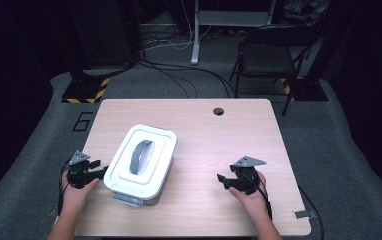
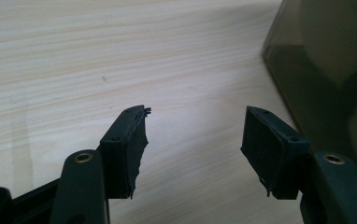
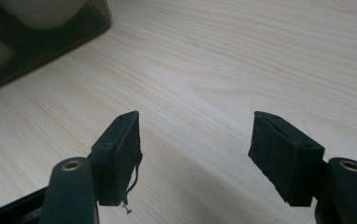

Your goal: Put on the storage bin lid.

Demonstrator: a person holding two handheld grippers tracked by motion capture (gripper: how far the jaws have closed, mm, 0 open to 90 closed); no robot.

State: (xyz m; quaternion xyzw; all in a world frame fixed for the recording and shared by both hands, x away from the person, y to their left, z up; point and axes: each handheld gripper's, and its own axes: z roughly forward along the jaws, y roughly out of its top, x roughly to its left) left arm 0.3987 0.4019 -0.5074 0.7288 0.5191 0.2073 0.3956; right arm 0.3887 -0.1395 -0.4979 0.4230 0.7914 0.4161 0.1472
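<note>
A pale wood-grain desk [image 1: 204, 150] with rounded corners and a round cable hole [image 1: 218, 111] near its far edge is seen on grey carpet, with a dark folding chair [image 1: 271, 55] and loose cables behind it. On the left half of the desk a white rounded-rectangular container [image 1: 140, 164] is set, its long axis running diagonally from near left to far right; its lid carries a grey arched handle [image 1: 140, 156] along that axis, and a metal latch [image 1: 127, 199] is seen at its near end. The left claw [image 1: 98, 172] is held just beside the container's left wall, open with nothing between its black pads. The right claw [image 1: 222, 178] is held well apart from the container, likewise open and empty.
</note>
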